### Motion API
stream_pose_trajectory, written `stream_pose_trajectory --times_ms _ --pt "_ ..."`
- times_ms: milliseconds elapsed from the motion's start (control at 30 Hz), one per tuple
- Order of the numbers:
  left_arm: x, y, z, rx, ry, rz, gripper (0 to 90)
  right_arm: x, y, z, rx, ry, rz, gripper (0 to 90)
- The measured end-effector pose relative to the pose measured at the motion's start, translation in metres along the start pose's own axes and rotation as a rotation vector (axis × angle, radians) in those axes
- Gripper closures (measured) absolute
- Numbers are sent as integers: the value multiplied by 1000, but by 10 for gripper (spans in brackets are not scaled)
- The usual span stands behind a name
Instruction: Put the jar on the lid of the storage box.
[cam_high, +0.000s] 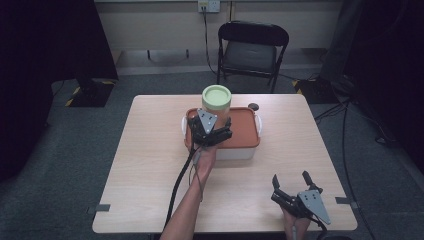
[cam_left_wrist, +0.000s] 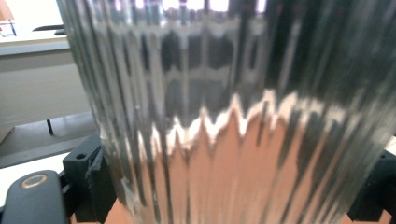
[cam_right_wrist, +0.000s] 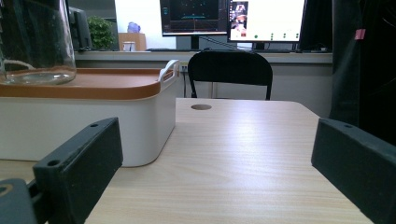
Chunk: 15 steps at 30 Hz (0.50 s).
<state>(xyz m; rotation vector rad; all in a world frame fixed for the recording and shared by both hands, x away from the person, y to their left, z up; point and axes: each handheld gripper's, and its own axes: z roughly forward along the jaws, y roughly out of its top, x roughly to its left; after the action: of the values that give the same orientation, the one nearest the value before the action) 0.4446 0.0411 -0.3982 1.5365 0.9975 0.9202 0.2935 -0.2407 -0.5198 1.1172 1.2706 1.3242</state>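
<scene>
Glass jar (cam_high: 216, 102) sitting on box lid (cam_high: 245, 127), left gripper (cam_high: 216, 131) clamping it, right gripper (cam_high: 291, 181) resting spread on table (cam_high: 150, 170).

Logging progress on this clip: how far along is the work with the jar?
Done: the ribbed glass jar with its green lid stands on the orange-lidded box. In hand: the left gripper is at the jar, which sits between its jaws in the left gripper view; whether they clamp it is unclear. The right gripper rests open near the table's front edge. Left: cannot tell if it lifts or releases.
</scene>
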Motion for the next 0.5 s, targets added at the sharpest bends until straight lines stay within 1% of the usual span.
stream_pose_trajectory --times_ms 33,67,133,267,333,367,433,500 --pt "0 -2 1 1 1 0 118 0 0 0 0 0 0 12" --pt "1 -3 1 -8 -2 -8 117 0 0 0 0 0 0 12" --pt "2 -3 2 -5 0 -20 118 0 0 0 0 0 0 13" --pt "4 -3 5 -1 1 -29 117 0 0 0 0 0 0 12" --pt "6 -3 6 4 2 -53 117 0 0 0 0 0 -1 13" --pt "6 -3 6 4 1 -56 116 0 0 0 0 0 -1 12" --pt "5 -3 6 4 -2 -42 116 0 0 0 0 -1 -1 13" --pt "7 -2 6 11 -6 -52 116 0 0 0 0 -1 -1 12"
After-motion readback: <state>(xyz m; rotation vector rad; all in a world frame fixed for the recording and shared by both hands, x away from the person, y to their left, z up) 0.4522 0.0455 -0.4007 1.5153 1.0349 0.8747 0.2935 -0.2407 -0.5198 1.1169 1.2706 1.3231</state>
